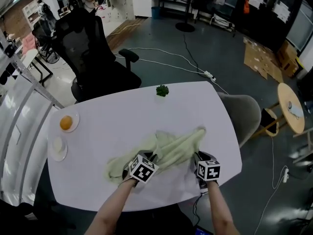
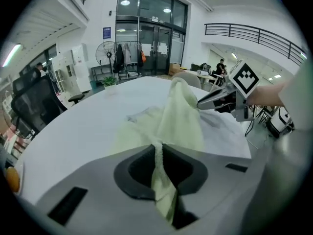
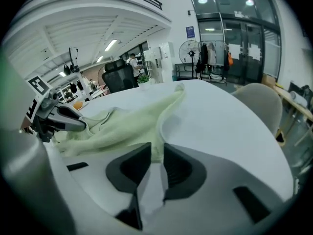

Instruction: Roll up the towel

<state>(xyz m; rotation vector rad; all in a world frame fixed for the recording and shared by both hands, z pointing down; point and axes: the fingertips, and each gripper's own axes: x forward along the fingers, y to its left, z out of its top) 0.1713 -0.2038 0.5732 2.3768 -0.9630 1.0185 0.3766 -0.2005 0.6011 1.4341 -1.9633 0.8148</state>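
The room was a big open workshop with a dark grey floor [image 1: 205, 43], glass doors at the far end and a balcony rail overhead. Flattened cardboard [image 1: 264, 58] lay on the floor at the right, and a white cable [image 1: 166, 58] snaked across it toward the tabletop [image 1: 122, 116]. The tabletop was white with rounded corners. A black office chair [image 1: 85, 48] stood at its far side, a grey chair [image 1: 247, 114] was tucked at its right end, and a round wooden stand [image 1: 291, 114] stood well apart beyond that. A floor fan [image 2: 104, 50] stood by the doors, beside a blue sign [image 2: 106, 32] whose print was too small to read.

The towel [image 1: 171, 148], pale green and rumpled, lay stretched along the near half of the tabletop, running from the near left up toward the right. The left tool [image 1: 154, 156] was pinched tight on a fold of the towel about midway along it. The right tool [image 1: 198, 155] stood narrow, nipping the towel's edge near its right end. Each tool carried a cube with black-and-white square markers.

At the tabletop's left end sat a small plate [image 1: 74, 128] holding an orange ball [image 1: 66, 123], and just nearer a second plate [image 1: 61, 155] with a pale round lump [image 1: 57, 144] on it. A small green sprig [image 1: 162, 90] sat at the far edge.
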